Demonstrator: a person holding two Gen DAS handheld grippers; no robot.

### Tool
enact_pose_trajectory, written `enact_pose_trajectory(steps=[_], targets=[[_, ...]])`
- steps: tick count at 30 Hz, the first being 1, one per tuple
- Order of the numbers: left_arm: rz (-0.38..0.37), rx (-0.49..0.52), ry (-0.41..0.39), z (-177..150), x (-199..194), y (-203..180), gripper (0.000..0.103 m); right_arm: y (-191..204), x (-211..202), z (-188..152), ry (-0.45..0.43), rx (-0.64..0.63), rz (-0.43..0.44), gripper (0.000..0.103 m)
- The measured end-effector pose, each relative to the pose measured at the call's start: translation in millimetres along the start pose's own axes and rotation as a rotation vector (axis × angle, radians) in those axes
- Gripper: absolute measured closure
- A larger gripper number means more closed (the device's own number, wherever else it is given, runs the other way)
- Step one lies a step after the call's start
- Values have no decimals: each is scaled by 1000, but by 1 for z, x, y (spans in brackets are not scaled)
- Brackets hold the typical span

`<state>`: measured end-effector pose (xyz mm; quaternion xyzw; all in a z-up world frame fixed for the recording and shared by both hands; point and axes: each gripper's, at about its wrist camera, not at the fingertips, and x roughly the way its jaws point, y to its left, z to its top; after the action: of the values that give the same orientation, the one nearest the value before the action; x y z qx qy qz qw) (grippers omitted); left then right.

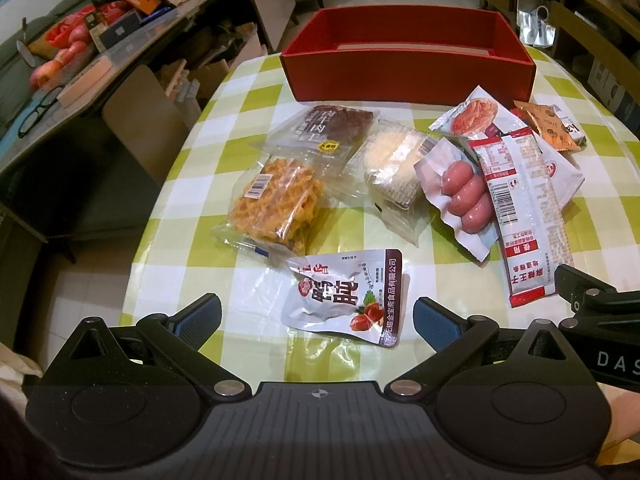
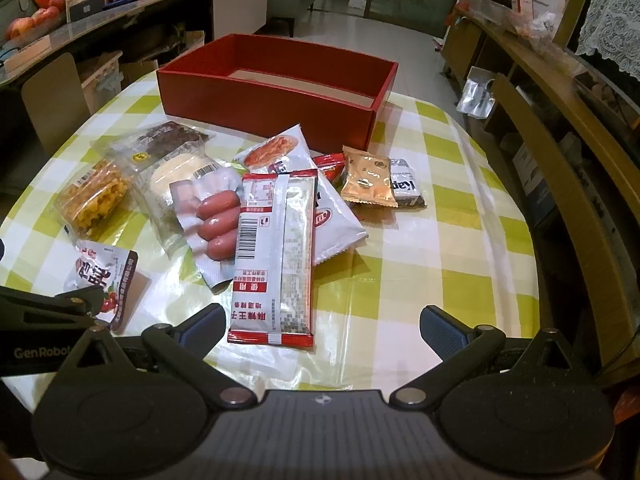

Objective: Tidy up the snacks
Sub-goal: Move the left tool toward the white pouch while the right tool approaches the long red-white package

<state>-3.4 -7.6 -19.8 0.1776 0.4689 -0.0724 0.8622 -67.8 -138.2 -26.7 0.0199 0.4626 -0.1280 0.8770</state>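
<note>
The table point(image 1: 192, 216), under a green-and-white checked cloth, carries everything. At its far edge stands the red box point(image 1: 408, 76), open-topped and, as far as its visible floor shows, with no snacks in it; its long side runs parallel to that far edge. Between the box and the near edge the snacks lie loose in a spread across the middle of the table.

The long red-and-white strip pack point(image 2: 274, 256) lies with its long axis running from near edge toward far edge, one end resting on the sausage pack point(image 2: 216, 220) and the white pouch beside it. The waffle biscuit pack point(image 1: 272, 204) sits toward the left edge. Nearest the left gripper point(image 1: 316, 320) is the white duck-gizzard pouch point(image 1: 348, 296), tilted, its printed text reading sideways.

Both claws hang spread wide with nothing between the pads; the right gripper point(image 2: 322, 330) faces the strip pack's near end.

By my reading, sorting has not started: nothing is lifted. The next move calls for closing on a flat, slippery pack by an edge, then carrying it over the box's near wall.
</note>
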Motion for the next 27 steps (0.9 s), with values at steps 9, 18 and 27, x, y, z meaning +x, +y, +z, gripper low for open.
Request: enact_pose_trajectory(steps=[9,18,27], targets=[[2,6,9,-1,2,-2,0,0,2,0,11,-4,1,0],[2,13,15,-1,4,-4,0,0,4,-2,22,-9,3,0],[2,16,23,-2,6,-5,0,0,5,-2,27,-21,-1,0]])
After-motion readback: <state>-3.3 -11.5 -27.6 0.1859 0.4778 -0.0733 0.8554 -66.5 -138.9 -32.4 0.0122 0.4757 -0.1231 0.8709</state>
